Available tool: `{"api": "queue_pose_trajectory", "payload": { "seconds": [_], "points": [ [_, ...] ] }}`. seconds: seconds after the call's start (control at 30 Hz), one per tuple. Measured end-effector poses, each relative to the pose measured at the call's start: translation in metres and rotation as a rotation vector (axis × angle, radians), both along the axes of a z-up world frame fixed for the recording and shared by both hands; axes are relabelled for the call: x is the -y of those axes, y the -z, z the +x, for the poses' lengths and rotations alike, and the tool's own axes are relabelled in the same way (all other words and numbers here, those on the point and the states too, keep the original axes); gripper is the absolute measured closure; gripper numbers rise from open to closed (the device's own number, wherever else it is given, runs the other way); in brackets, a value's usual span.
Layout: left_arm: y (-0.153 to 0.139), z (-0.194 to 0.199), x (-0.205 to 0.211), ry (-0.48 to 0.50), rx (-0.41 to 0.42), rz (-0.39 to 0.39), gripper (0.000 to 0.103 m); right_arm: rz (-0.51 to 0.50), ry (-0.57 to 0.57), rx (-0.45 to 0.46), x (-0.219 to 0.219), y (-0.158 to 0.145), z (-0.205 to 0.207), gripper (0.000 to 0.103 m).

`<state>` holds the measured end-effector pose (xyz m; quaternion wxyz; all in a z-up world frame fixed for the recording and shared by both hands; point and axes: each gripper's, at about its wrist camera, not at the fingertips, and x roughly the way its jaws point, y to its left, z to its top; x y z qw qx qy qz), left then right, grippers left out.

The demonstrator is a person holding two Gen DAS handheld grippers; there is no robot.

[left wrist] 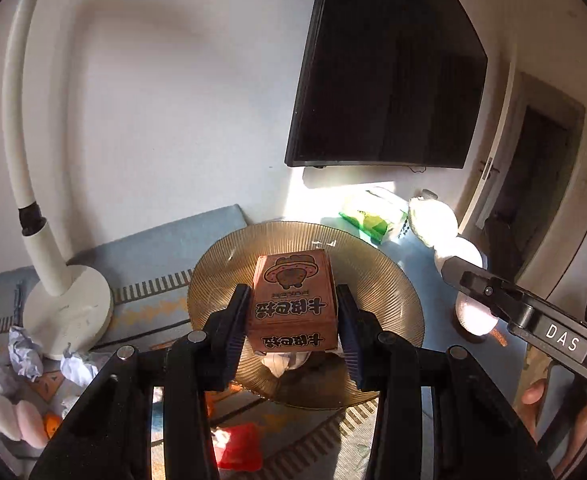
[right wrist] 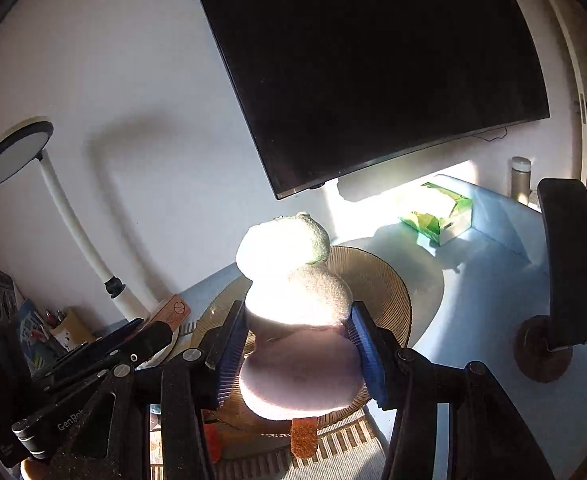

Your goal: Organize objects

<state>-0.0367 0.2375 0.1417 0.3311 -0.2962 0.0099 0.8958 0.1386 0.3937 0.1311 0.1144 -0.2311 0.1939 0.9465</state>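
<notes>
carrying both loads over the ribbed plate [left wrist: 393, 300], left gripper [left wrist: 293, 312] jaws clamped on the card box [left wrist: 291, 300] and right gripper [right wrist: 297, 344] jaws clamped on the soft dango toy [right wrist: 297, 312], risks the squashy toy slipping loose.

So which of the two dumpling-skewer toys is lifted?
The dumpling-skewer toy gripped between the right gripper fingers, above the plate; the other toy lies on the mat.
</notes>
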Motion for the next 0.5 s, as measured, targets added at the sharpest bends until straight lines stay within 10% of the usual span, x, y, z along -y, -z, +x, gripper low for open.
{"api": "queue_pose_trajectory", "payload": {
  "seconds": [0.2,0.33,0.5],
  "points": [
    [0.037,-0.019,-0.033,0.0,0.056,-0.042,0.064,-0.039,0.031,0.075,-0.027,0.026,-0.029,0.053],
    [0.043,-0.022,-0.032,0.006,0.074,-0.028,0.037,-0.05,0.047,0.094,-0.033,0.036,-0.036,0.045],
    [0.029,-0.008,-0.006,-0.01,0.054,-0.001,0.036,-0.051,0.005,0.105,-0.021,0.037,-0.026,0.045]
  ]
}}
